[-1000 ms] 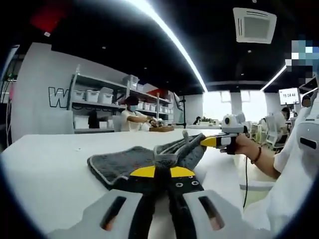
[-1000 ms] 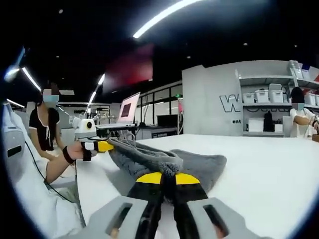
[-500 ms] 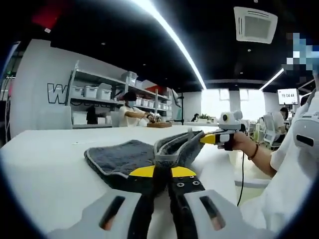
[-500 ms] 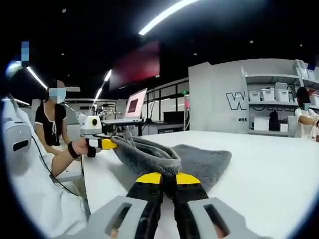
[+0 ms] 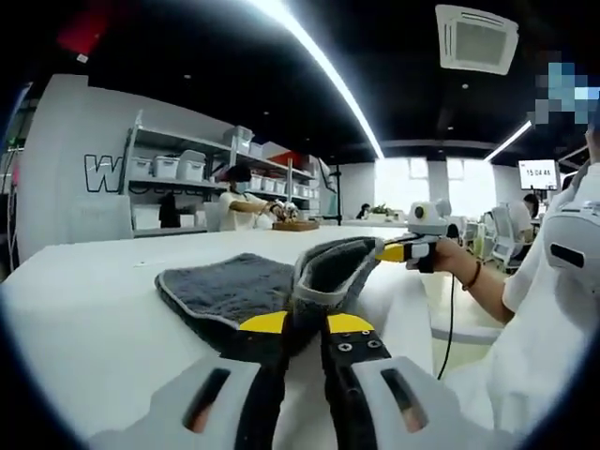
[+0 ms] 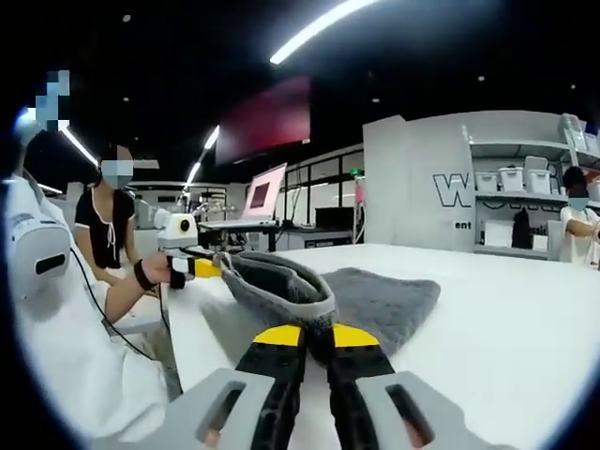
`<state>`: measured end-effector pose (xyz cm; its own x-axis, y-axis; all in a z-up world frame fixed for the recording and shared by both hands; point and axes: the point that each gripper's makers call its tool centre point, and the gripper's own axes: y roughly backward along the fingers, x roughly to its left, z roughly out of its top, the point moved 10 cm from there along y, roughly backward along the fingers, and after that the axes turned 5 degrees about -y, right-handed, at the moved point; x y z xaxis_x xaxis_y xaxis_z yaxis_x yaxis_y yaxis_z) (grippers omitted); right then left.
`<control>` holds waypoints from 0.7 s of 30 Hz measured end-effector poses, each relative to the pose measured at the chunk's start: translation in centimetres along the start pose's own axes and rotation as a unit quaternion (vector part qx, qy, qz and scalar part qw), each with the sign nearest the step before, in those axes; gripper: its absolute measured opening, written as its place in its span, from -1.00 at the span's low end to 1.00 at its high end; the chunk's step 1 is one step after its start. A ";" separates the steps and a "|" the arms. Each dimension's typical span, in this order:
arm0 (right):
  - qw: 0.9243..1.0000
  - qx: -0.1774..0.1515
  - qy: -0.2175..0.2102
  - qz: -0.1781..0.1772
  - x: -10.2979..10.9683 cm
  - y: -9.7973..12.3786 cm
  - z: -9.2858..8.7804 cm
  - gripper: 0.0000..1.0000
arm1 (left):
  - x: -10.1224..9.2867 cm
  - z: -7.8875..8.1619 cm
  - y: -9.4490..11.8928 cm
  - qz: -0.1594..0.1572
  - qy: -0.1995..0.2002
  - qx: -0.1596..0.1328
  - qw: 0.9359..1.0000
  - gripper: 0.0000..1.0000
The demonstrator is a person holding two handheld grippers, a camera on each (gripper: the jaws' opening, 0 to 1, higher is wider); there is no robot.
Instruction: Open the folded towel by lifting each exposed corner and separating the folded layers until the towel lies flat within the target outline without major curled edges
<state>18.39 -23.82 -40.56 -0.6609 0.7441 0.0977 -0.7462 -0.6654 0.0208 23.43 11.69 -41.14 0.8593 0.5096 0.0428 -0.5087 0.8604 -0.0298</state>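
While clamped on the grey towel (image 5: 234,291), both jaws; white table (image 5: 84,309); shelves (image 5: 178,173) of bins behind.

A white bench (image 5: 84,309) stands under a dark ceiling with long light strips (image 5: 319,66) and an air vent (image 5: 476,39). Metal shelves (image 5: 178,178) with white boxes stand by a grey wall (image 6: 412,202); bright windows (image 5: 422,183) are behind
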 end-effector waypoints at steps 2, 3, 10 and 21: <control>1.000 0.006 0.002 0.009 0.1 0.2 -0.2 -0.94 | -0.4 -0.3 0.3 -0.004 0.002 0.010 1.000 -0.77; 1.000 0.011 0.004 0.011 0.2 0.2 -0.4 -0.94 | -0.5 -0.4 0.4 -0.007 -0.002 0.013 1.000 -0.76; 0.999 0.021 0.014 0.030 0.6 1.4 -0.9 -0.92 | -1.3 -0.6 1.1 -0.015 -0.009 0.033 0.999 -0.77; 0.999 0.011 0.024 0.036 1.0 2.8 -0.4 -0.94 | -1.6 -0.2 2.9 -0.011 -0.012 0.028 0.999 -0.78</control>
<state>15.61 -24.90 -40.78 -0.7170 0.6952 0.0512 -0.6942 -0.7188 0.0380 20.56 13.37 -41.47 0.8694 0.4896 0.0667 -0.4921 0.8701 0.0273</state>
